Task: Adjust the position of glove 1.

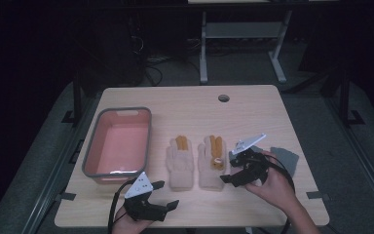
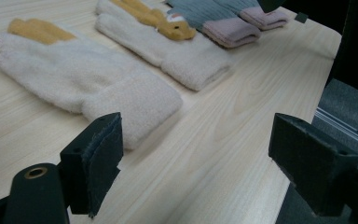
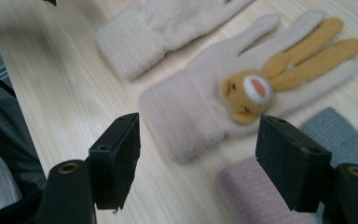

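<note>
Hovering right gripper [image 1: 238,168] fingers released over the rabbit glove [image 1: 211,161], left gripper [image 1: 161,194] likewise released, plain-side glove [image 1: 179,163] alongside

cream gloves [image 1: 196,163] with mustard-yellow fingers, one with a bunny face [image 3: 248,95]. grey gloves [image 2: 214,14] have pink cuffs, and the tub [image 1: 118,141] is pink with a grey rim.

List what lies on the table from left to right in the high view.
Pink basin → left cream glove → right cream glove with the rabbit face → right gripper → grey gloves.
</note>
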The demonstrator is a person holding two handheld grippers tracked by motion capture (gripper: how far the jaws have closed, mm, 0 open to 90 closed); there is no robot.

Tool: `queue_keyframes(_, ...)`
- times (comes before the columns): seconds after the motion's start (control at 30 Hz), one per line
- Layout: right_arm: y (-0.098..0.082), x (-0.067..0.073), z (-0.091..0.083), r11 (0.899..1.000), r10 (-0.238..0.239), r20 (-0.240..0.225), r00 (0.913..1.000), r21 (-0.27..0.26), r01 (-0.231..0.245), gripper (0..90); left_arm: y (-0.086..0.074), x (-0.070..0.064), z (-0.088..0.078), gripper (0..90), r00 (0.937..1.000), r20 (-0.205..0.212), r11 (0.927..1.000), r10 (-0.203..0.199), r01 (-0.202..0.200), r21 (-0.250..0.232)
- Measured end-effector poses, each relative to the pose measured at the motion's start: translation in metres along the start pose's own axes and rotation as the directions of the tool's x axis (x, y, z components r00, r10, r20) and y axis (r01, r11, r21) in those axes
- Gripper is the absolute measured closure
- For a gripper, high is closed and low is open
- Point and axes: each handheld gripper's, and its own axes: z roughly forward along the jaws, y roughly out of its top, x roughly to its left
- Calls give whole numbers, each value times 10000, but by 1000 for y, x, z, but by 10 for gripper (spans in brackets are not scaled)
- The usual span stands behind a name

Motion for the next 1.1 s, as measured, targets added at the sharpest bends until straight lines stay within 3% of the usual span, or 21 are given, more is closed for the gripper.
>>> queue_keyframes(0.13,9,-5,4,10000,33,-161,9999,-3,-33,313,0,-1,1,179,10000,2,10000,15,-15,-8)
queue_keyframes(0.53,27,-11,19,9986,-219,-89,9997,475,223,316,0,-1,1,179,10000,-8,10000,27,-27,15)
queue_keyframes(0.63,32,-14,25,9968,-237,148,9996,766,225,337,0,-1,2,179,10000,-1,10000,27,-27,11)
queue_keyframes(0.93,44,-21,39,9938,-247,97,9996,1084,235,376,0,-1,3,179,10000,47,10000,37,-37,75)
queue_keyframes(1.0,47,-25,45,9898,-46,-81,10000,1426,57,408,0,0,2,179,10000,40,10000,21,-21,51)
queue_keyframes(1.1,49,-30,57,9844,-92,201,9998,1758,56,408,0,0,1,179,10000,44,10000,2,-2,23)
